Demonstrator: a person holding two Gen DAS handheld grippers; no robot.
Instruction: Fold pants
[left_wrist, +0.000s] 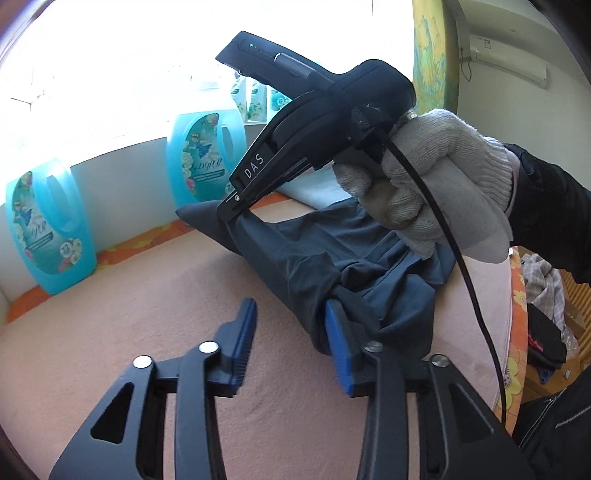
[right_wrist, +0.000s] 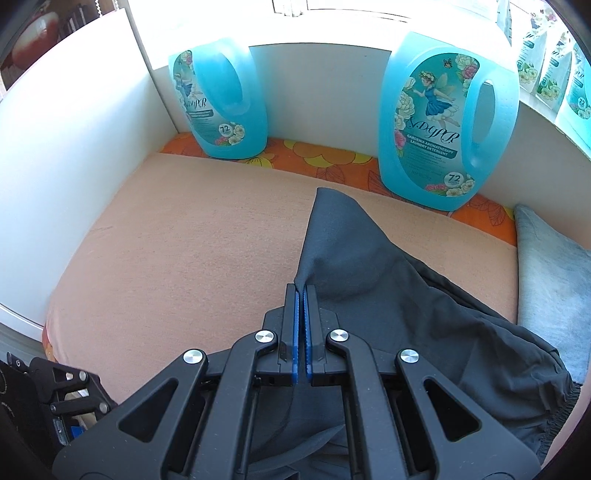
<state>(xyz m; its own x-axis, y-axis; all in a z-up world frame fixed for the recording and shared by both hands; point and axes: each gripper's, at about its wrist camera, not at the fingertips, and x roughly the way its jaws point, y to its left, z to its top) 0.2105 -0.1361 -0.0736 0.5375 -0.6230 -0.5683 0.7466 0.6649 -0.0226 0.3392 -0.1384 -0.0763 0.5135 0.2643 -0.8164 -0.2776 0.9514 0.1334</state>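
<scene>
Pinching dark pants (right_wrist: 369, 251) edge, right gripper (right_wrist: 300, 295) clenched; left gripper (left_wrist: 291, 343) released, right pad brushing cloth.

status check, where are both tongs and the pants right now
Right tongs shut on pants edge, lifting it. Left tongs open, one pad beside the bunched cloth, no grip. Detergent jugs stand behind, apart from the pants.
</scene>
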